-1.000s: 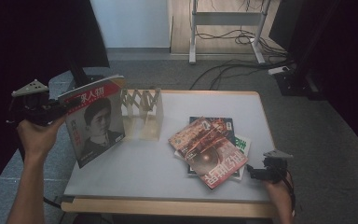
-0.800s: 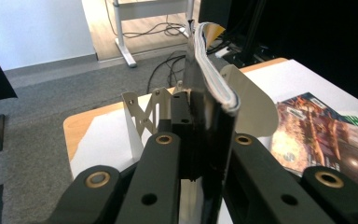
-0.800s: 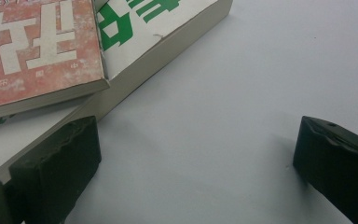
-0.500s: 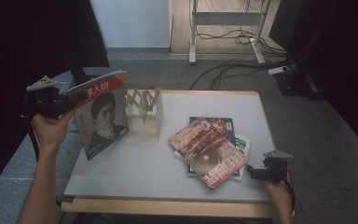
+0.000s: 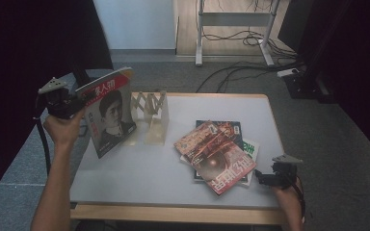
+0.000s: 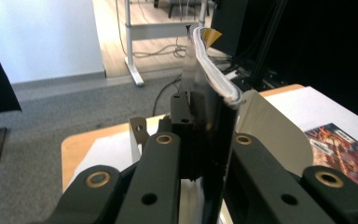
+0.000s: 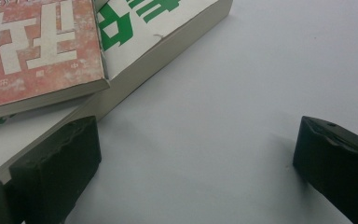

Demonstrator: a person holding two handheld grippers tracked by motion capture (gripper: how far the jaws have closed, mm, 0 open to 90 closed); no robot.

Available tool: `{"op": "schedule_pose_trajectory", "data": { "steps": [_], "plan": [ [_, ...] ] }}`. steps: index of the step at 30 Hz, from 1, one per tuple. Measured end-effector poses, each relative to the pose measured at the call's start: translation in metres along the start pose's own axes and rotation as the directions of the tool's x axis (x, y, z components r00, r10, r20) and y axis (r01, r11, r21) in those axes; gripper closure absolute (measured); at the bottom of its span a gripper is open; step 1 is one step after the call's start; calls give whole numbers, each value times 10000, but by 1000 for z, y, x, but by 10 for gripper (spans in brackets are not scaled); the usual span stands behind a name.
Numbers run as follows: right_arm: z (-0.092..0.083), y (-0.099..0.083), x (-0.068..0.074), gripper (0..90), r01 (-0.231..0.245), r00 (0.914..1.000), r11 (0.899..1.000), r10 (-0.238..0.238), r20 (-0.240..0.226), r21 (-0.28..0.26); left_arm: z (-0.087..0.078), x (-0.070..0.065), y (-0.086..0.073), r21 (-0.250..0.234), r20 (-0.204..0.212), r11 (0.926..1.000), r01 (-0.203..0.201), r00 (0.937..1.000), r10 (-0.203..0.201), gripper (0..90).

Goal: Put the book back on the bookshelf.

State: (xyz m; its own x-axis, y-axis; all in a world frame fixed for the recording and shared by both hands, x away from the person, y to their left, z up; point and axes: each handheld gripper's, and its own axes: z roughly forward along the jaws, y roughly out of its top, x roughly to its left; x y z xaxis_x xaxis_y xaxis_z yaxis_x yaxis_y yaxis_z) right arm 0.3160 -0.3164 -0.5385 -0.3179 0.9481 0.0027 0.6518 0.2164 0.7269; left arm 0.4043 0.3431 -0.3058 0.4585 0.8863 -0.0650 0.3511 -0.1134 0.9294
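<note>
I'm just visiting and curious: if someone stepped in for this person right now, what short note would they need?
Left gripper: shut on the portrait magazine, held upright above the table's left end, beside the wooden rack.
Right gripper: open, holding nothing, low at the table's near right edge by the pile of magazines.
Done: one magazine lifted.
Left: probably stand it in the rack, which holds none yet, then the rest of the pile.

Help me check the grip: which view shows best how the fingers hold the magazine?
The left gripper view: its fingers press on the magazine, seen edge-on between them. The high view shows the left gripper holding the magazine upright by its left edge beside the rack, but not the contact. The right gripper view looks elsewhere, at the stack.
</note>
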Motion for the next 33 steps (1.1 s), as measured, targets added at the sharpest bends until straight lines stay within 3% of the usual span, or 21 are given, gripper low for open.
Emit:
{"op": "schedule_pose_trajectory", "data": {
  "steps": [8,18,28,33],
  "plan": [
    [0,0,0,6,2,10000,10000,-2,0,-3,7,-5,-11,-185,-42,9991,-381,9993,381,867],
    [0,0,0,5,-1,10000,10000,1,2,3,-6,-7,-15,925,41,9903,-1041,9946,1042,860],
    [0,0,0,5,13,10000,10000,-13,5,2,-23,5,-28,1465,308,9856,-843,9963,806,859],
    [0,0,0,6,16,10000,10000,-16,6,0,-29,13,-30,1629,484,9851,-546,9977,473,853]
  ]
}}
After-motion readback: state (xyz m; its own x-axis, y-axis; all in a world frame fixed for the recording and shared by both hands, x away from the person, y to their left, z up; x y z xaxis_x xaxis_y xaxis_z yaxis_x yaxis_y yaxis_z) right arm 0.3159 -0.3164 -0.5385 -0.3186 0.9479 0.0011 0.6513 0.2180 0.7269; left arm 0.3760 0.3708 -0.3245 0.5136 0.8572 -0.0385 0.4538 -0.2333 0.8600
